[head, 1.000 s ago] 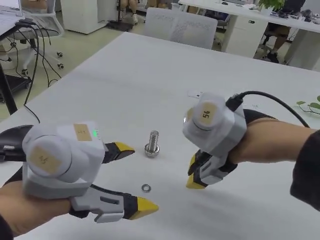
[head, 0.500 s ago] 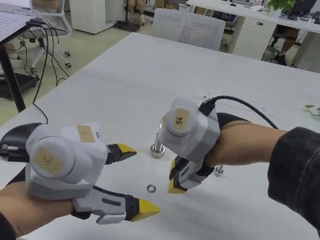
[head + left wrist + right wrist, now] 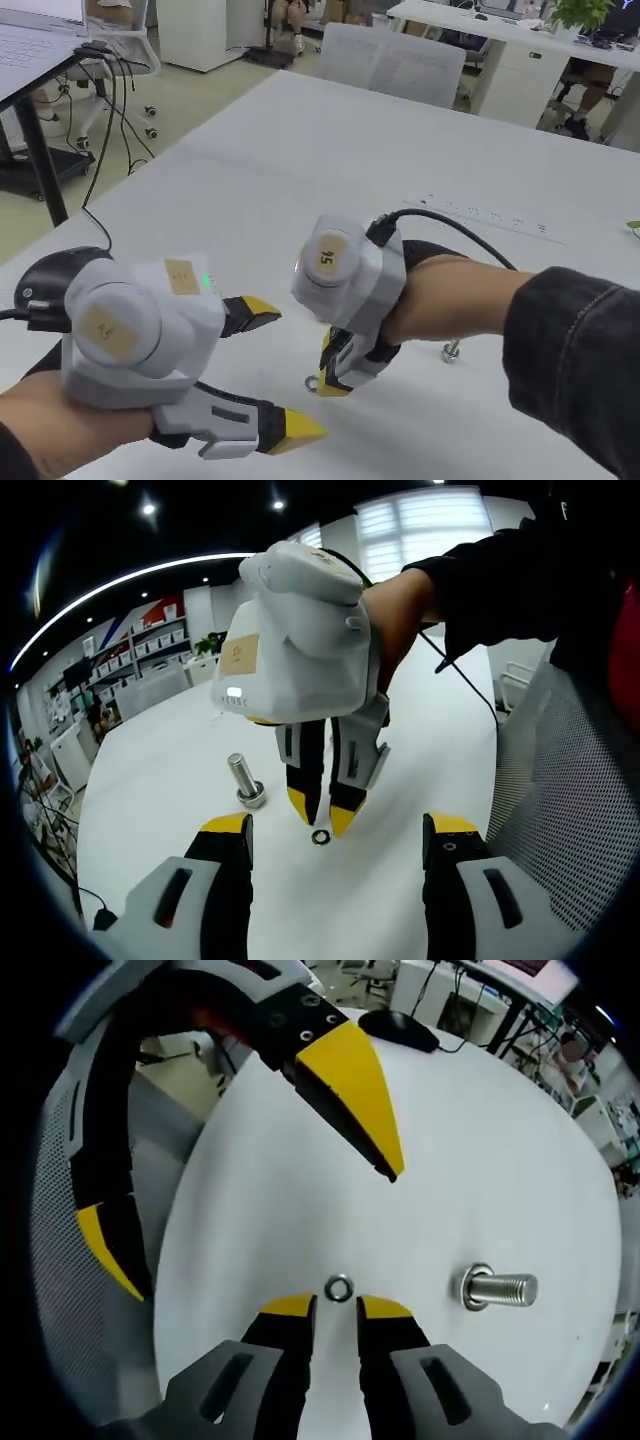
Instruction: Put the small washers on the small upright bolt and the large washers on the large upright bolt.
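Pointing down at the white worktop, right gripper has its jaws narrowed to a slim gap, nothing held. Small washer lies flat just ahead of its tips. Large upright bolt stands near, off to one side of those tips. Left gripper faces the right one, jaws spread wide and empty, the washer lying just ahead between them.

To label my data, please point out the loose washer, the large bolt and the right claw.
washer (image 3: 339, 1287), right gripper view, centre of the ring
large bolt (image 3: 497, 1288), right gripper view, threaded shaft
right claw (image 3: 336, 1306), right gripper view, midway between its yellow tips
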`<state>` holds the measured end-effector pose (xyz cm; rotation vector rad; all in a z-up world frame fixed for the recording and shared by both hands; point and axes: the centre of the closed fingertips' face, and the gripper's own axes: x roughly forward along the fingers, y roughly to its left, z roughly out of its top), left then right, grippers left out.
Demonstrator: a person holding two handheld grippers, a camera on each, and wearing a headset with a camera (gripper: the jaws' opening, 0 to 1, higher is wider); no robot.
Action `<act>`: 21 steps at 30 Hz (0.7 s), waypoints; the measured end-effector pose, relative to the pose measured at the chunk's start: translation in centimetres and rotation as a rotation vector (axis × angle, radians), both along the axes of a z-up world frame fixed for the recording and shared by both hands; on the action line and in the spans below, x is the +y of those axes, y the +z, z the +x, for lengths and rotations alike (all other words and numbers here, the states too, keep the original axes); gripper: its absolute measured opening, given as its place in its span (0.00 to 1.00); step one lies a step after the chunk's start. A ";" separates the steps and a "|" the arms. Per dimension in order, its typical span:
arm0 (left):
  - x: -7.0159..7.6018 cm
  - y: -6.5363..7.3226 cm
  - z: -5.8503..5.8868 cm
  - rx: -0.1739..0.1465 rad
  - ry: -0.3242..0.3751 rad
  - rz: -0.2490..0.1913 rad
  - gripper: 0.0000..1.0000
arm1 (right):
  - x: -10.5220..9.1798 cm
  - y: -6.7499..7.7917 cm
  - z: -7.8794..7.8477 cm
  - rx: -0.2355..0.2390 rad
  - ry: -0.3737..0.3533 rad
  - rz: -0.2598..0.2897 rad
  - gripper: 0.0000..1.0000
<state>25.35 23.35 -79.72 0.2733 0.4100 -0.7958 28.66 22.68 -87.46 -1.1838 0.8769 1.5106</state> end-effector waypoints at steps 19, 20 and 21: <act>0.1 -0.3 -0.1 0.008 0.009 -0.006 0.68 | 0.3 -0.4 -0.1 0.011 0.011 -0.008 0.16; 0.0 -0.3 0.0 0.008 0.009 -0.006 0.68 | 0.3 -0.4 -0.1 0.011 0.012 -0.009 0.16; 0.1 -0.3 0.0 0.007 0.009 -0.007 0.68 | 0.3 -0.4 -0.1 0.010 0.014 -0.009 0.15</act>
